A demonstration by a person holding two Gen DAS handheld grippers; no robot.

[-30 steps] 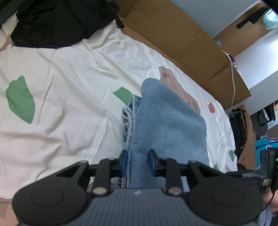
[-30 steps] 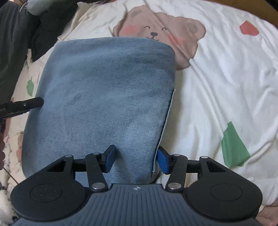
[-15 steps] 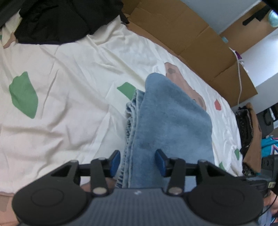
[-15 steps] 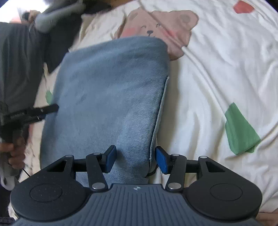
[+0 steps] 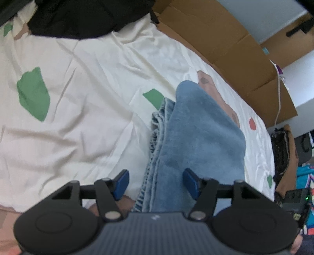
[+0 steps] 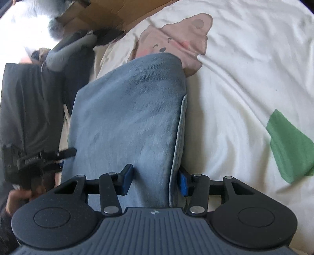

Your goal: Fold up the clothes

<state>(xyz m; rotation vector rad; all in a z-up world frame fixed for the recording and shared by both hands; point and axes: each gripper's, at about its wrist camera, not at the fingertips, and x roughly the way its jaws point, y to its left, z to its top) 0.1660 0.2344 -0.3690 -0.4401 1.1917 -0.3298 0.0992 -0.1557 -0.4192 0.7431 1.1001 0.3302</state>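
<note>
A folded pair of light blue jeans [image 5: 198, 137] lies on the white bed sheet [image 5: 88, 121]; it also shows in the right wrist view [image 6: 127, 121]. My left gripper [image 5: 155, 183] is open, its blue pads on either side of the jeans' near layered edge without pinching it. My right gripper [image 6: 155, 181] is open too, its jaws straddling the jeans' near right corner; the cloth edge brushes the right pad. The left gripper's body shows at the left in the right wrist view [image 6: 39, 157].
A pile of black clothes [image 5: 82, 17] lies at the far end of the bed. Flattened brown cardboard [image 5: 225, 49] lines the bed's far side. Dark grey clothes [image 6: 35, 94] lie left of the jeans. The sheet has green patches [image 6: 290, 145] and a bear print [image 6: 176, 43].
My left gripper has opened wide, letting go of the jeans' edge, and drawn back a little. The right gripper has stayed open and swung its view left.
</note>
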